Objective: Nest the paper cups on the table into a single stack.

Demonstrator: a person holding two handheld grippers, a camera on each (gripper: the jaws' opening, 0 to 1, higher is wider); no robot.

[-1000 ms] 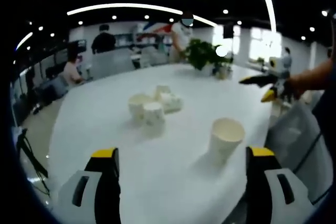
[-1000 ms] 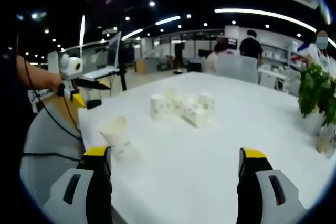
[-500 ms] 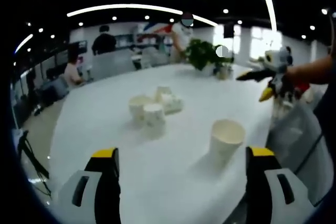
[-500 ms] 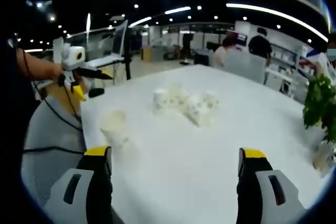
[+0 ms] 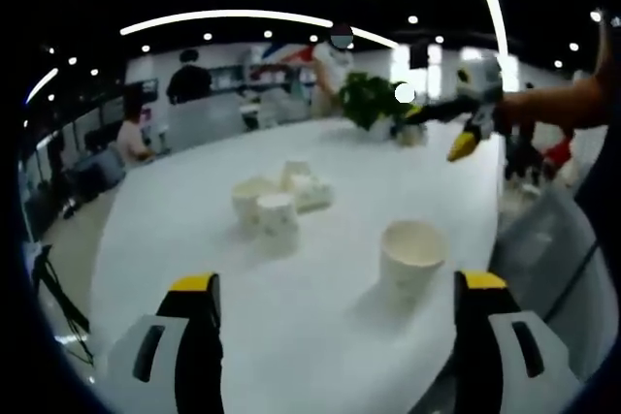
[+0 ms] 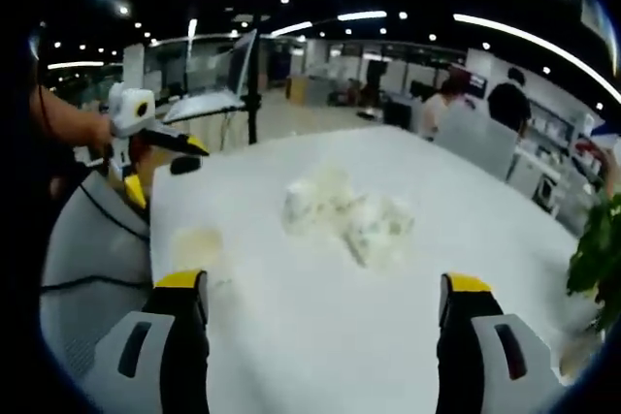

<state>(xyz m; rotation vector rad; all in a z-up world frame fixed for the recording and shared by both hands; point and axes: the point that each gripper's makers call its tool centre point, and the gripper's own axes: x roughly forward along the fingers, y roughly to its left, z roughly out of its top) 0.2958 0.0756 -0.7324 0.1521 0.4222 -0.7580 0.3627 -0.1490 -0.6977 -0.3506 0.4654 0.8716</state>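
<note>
The left gripper [image 5: 335, 302] hangs over the near edge of a smooth, glossy white table [image 5: 194, 239], its yellow-tipped black jaws spread wide and holding nothing. Just ahead of its right jaw stands a lone cup [image 5: 412, 259], a plain tapered paper cone, mouth up. Farther back sits a cluster of cups [image 5: 277, 203], some patterned, touching one another. A leafy plant [image 5: 374, 99] stands at the far edge. The right gripper [image 6: 325, 298] is likewise released, jaws wide apart above the table; its view is blurred, showing the cluster as pale blobs.
</note>
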